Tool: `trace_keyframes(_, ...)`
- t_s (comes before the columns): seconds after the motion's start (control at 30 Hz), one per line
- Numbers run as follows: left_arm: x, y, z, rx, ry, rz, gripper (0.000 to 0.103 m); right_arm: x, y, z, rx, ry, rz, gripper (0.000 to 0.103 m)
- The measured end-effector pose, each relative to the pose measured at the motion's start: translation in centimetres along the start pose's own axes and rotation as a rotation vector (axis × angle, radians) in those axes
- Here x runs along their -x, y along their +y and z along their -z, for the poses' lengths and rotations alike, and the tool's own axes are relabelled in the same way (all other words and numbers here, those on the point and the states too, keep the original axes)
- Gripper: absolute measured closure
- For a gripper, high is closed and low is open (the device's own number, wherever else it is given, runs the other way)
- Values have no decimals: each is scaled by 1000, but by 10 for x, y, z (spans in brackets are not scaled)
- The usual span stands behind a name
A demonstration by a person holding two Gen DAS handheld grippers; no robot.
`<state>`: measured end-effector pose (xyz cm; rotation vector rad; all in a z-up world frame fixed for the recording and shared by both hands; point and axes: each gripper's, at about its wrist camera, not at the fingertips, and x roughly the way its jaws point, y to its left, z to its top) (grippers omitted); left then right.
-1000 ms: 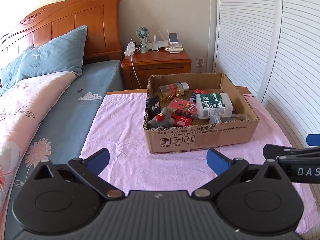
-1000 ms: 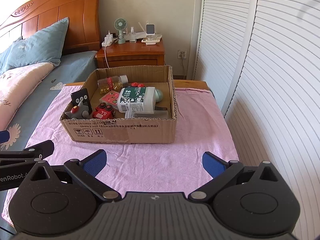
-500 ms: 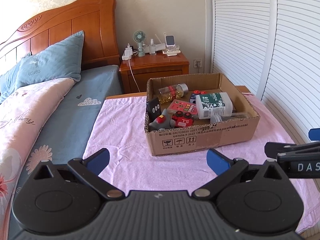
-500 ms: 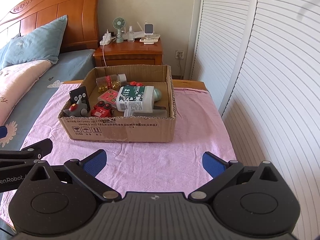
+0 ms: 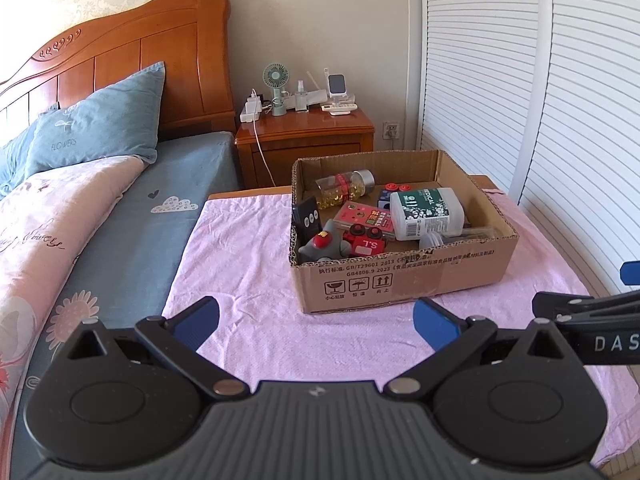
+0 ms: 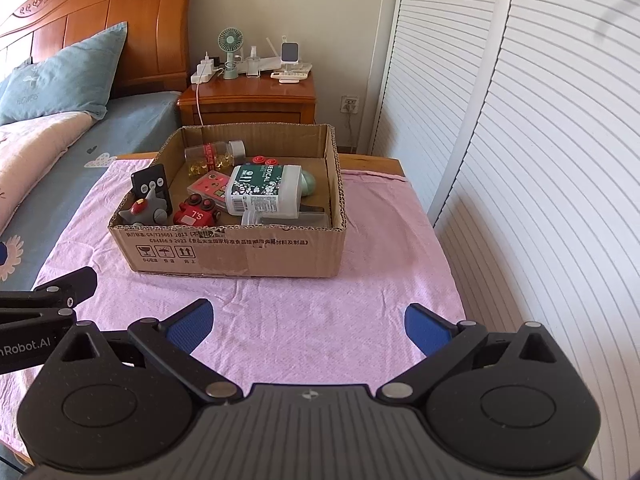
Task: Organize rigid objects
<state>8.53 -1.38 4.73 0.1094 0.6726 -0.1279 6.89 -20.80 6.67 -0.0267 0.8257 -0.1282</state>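
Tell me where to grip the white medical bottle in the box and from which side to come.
Grip the white bottle across its flat sides at mid-body, coming from above with the right tool. It lies on its side atop other items, cap end toward the box front wall, so the walls likely block a sideways approach. Both tools are open and empty.

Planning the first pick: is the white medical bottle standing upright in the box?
No, the white medical bottle lies on its side inside the cardboard box, resting across other items.

— The box?
— Matt corrugated cardboard box (image 5: pixel 404 280), on a rough pink cloth (image 6: pixel 280 320).
— And the nightstand?
— Glossy varnished wood nightstand (image 5: pixel 304 136); the white bottle (image 6: pixel 264 190) is smooth plastic.
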Motion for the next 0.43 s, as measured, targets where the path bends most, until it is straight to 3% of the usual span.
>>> trace_keyframes(0.43,1,0,3,7,5,6,1,-1,1,3,10,3,-8,0)
